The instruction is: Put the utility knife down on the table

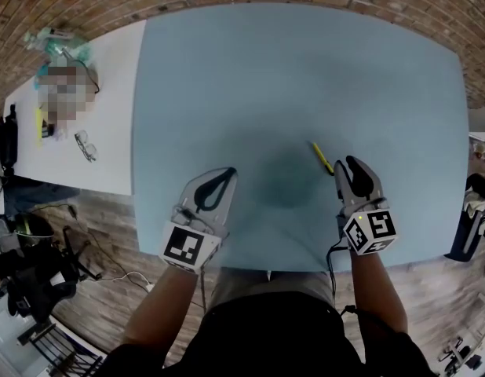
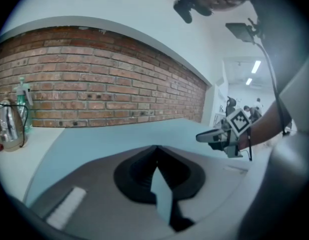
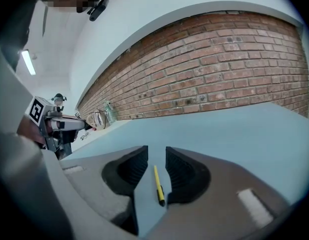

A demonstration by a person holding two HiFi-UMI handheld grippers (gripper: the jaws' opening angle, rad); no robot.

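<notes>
We had the utility knife (image 1: 322, 157) lying flat on the blue table (image 1: 289, 69), just ahead of the right gripper (image 1: 348, 167) and angled away from us toward the far left. In the right gripper view the knife (image 3: 158, 186) showed through the gap between the jaws. They stood a narrow way apart, with table visible on both sides of the yellow handle, so we judged that they gripped nothing and the knife's weight was on the table. We held that gripper low and in line with the knife, which suited a gentle set-down rather than a drop. The left gripper (image 1: 224, 176) hovered over the near part of the table, well apart from the knife. Its jaws were pressed together at the tips with nothing between them, since this job needed only one tool. By our reckoning the placing was as good as done, and what remained was to draw the right gripper straight back without nudging the handle.
</notes>
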